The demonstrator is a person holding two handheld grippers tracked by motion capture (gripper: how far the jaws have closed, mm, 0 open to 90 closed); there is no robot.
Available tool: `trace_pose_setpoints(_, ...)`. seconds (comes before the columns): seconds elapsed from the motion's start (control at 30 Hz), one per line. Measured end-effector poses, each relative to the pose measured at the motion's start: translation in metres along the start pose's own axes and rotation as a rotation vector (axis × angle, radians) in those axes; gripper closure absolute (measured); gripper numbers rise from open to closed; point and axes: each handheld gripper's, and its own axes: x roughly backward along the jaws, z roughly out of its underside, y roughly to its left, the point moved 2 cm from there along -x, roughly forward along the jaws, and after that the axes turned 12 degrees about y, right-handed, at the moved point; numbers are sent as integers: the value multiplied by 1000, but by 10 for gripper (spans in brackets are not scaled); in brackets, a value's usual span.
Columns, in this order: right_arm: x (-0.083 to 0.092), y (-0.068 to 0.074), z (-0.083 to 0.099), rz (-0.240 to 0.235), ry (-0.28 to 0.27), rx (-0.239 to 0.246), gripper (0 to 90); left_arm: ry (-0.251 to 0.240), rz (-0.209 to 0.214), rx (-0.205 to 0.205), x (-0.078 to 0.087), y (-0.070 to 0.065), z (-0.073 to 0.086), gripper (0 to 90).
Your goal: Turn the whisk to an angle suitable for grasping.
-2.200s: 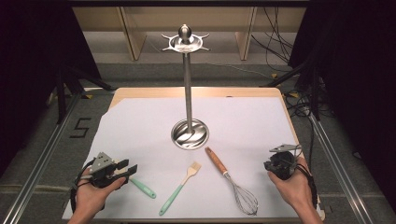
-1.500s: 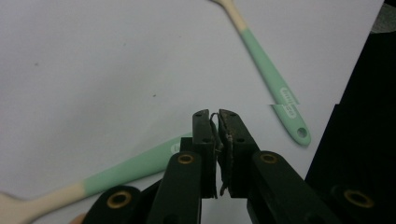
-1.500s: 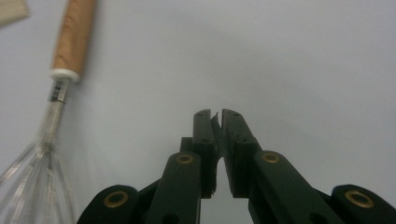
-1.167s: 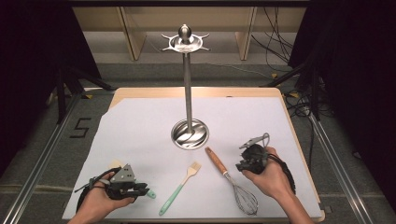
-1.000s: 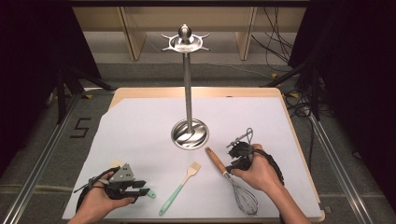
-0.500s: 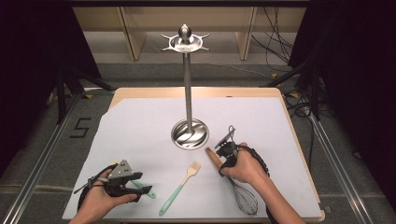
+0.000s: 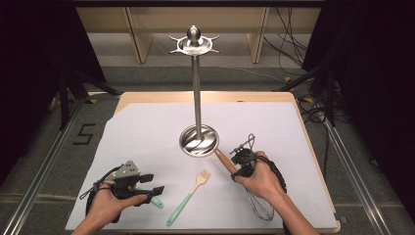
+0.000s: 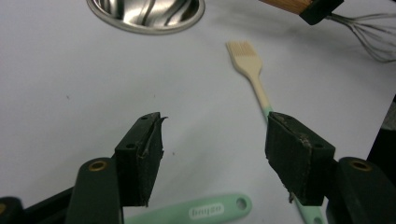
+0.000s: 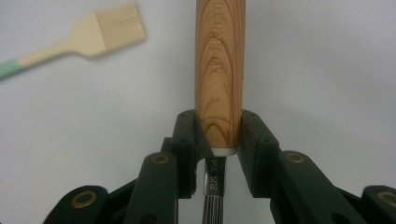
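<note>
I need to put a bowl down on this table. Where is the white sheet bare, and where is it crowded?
Bare: the white sheet left of the steel stand's round base, and right of it too. Crowded: the front strip, with the left gripper, mint-handled pastry brush, and wood-handled wire whisk in the right gripper.

A stand (image 7: 196, 93) rises from the middle of the sheet (image 7: 147, 132) that covers the table (image 7: 303, 117); its base (image 7: 198, 140) sits just behind the tools; a brush (image 7: 188, 198) lies in front of the base, between the two hands; a spatula (image 7: 155, 201) lies left of the brush, under the left gripper (image 7: 147, 188); a whisk (image 7: 244, 186) lies right of the brush, its handle (image 9: 219, 70) between the jaws of the right gripper (image 7: 238, 156), its wires nearest the front edge.
</note>
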Motion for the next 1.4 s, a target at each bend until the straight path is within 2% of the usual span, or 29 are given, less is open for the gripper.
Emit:
trace_pose_setpoints(0.07,10,3,6,2,-86,3,703,-30,5,-16,1,-1,-12,370)
trace_pose_setpoints(0.13,17,4,11,8,-183,27,703,-65,1,-20,1,-5,-27,375)
trace_pose_setpoints(0.17,18,5,13,8,-254,35,703,-77,13,-23,1,-8,-35,379)
trace_pose_setpoints(0.2,22,7,15,25,-294,47,702,-88,20,-28,1,-11,-42,390)
trace_pose_setpoints(0.3,33,10,21,28,-372,61,703,-115,57,-48,-2,-23,-63,405)
trace_pose_setpoints(0.33,35,12,22,27,-396,62,703,-121,68,-26,-4,-28,-70,407)
trace_pose_setpoints(0.4,39,14,22,31,-449,85,703,-133,105,-27,-8,-35,-84,412)
trace_pose_setpoints(0.47,42,17,22,25,-486,71,703,-147,133,-24,-14,-40,-98,419)
trace_pose_setpoints(0.5,44,18,22,27,-499,72,703,-147,131,-32,-17,-41,-104,427)
trace_pose_setpoints(0.53,46,19,21,29,-517,84,703,-151,135,-16,-21,-44,-110,433)
trace_pose_setpoints(0.57,47,21,21,21,-531,74,703,-154,138,-10,-24,-46,-115,433)
trace_pose_setpoints(0.63,50,24,21,22,-562,65,703,-173,168,12,-31,-52,-125,429)
trace_pose_setpoints(0.67,52,24,21,27,-572,82,703,-178,183,22,-34,-54,-129,426)
trace_pose_setpoints(0.7,52,25,20,32,-589,88,704,-178,183,22,-34,-54,-129,423)
trace_pose_setpoints(0.73,53,27,21,33,-589,88,704,-196,210,29,-38,-57,-135,422)
trace_pose_setpoints(0.77,54,28,20,36,-595,91,704,-204,217,23,-40,-59,-137,422)
trace_pose_setpoints(0.83,55,31,21,26,-590,65,704,-208,225,29,-43,-63,-140,427)
trace_pose_setpoints(0.87,55,30,21,37,-599,88,704,-211,231,28,-44,-65,-141,431)
trace_pose_setpoints(0.9,55,31,21,34,-601,89,704,-220,247,21,-46,-66,-142,435)
trace_pose_setpoints(0.97,55,33,20,36,-614,102,704,-229,244,19,-47,-69,-145,449)
trace_pose_setpoints(1.0,56,34,20,39,-620,106,704,-234,259,11,-49,-69,-146,457)
trace_pose_setpoints(1.07,57,37,19,36,-625,104,704,-245,268,20,-49,-70,-149,475)
trace_pose_setpoints(1.1,57,38,18,39,-627,106,704,-258,283,19,-50,-71,-151,489)
trace_pose_setpoints(1.13,58,39,18,34,-627,95,704,-263,280,16,-50,-71,-151,506)
trace_pose_setpoints(1.17,58,38,17,43,-632,105,704,-270,280,7,-50,-72,-152,522)
trace_pose_setpoints(1.23,58,38,16,41,-637,109,704,-281,299,-7,-50,-73,-153,563)
trace_pose_setpoints(1.27,58,39,16,40,-646,101,705,-284,300,0,-50,-74,-153,587)
trace_pose_setpoints(1.33,60,39,16,43,-651,89,705,-295,310,-17,-49,-75,-154,632)
trace_pose_setpoints(1.4,60,39,15,41,-654,98,705,-302,316,-26,-50,-76,-154,671)
